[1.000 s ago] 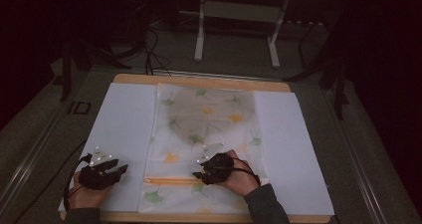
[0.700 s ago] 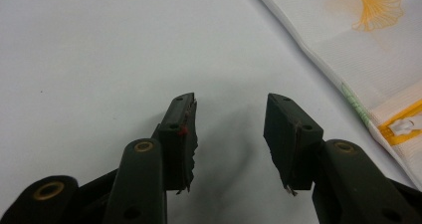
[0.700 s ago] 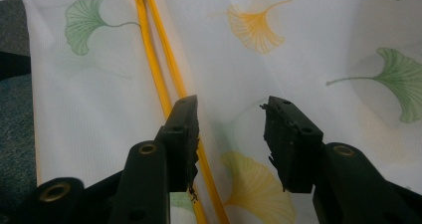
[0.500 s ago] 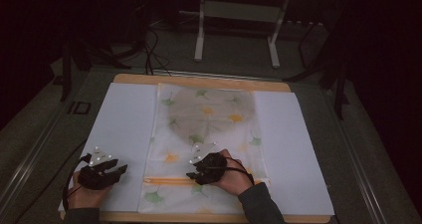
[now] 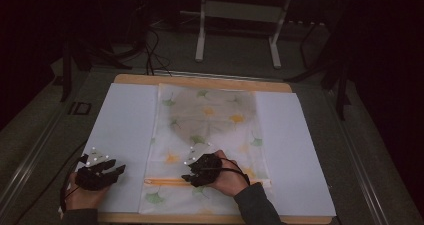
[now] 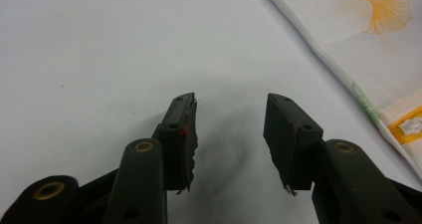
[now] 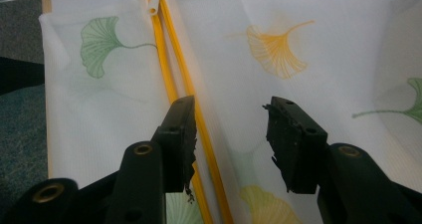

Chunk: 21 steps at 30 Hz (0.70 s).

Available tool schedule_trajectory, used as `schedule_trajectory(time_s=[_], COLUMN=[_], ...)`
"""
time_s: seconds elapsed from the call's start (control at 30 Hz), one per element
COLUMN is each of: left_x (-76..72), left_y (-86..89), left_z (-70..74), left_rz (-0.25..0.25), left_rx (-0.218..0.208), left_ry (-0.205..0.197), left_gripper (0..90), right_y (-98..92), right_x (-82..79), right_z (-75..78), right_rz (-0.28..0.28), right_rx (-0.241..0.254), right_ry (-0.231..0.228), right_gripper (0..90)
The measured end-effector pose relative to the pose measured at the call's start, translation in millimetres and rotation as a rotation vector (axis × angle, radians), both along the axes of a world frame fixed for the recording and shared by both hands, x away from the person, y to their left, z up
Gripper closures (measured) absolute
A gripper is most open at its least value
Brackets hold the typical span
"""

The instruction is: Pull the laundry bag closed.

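Near front table edge: mesh ginkgo-print zip bag [image 5: 210,135] flat on white sheet [image 5: 122,130]. Light, limp, slippery; pinch at yellow zipper [image 7: 171,84]. Right gripper [image 7: 229,134] jaws just widened, empty, over zipper. Left gripper [image 6: 229,129] open, empty, beside bag.

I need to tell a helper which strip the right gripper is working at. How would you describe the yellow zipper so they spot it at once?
On the white-covered table lies a sheer mesh bag printed with green and yellow ginkgo leaves. Near its front edge, by the right gripper, runs the zipper: a thin, straight yellow double line across the bag, unlike the scattered fan-shaped leaves.
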<state>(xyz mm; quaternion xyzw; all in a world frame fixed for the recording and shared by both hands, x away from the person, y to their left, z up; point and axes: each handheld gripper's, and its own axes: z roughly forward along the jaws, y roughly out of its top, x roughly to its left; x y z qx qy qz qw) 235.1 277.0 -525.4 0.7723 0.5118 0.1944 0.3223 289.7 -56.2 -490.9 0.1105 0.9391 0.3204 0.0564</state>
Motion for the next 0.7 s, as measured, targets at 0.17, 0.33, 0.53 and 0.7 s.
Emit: schedule_trajectory(time_s=[0.17, 0.33, 0.53, 0.7], left_x=[-0.1, -0.1, -0.2, -0.2], left_y=[0.3, 0.1, 0.2, -0.2], left_z=[0.1, 0.3, 0.4, 0.8], left_rz=[0.000, -0.001, -0.002, -0.005], left_rx=[0.000, -0.002, -0.005, -0.010], left_ry=[0.000, 0.001, 0.001, 0.001], left_gripper=[56.2, 56.1, 56.2, 56.1], right_y=[6.0, 12.3, 17.4, 21.6], right_x=[-0.4, -1.5, -2.1, -2.7], right_z=[-0.4, -1.7, -1.2, -1.4], right_rz=[0.004, 0.020, 0.029, 0.026], right_rx=[-0.001, -0.012, 0.008, 0.013], right_ry=[0.006, 0.005, -0.010, -0.008], right_gripper=[53.5, 54.3, 54.6, 54.8])
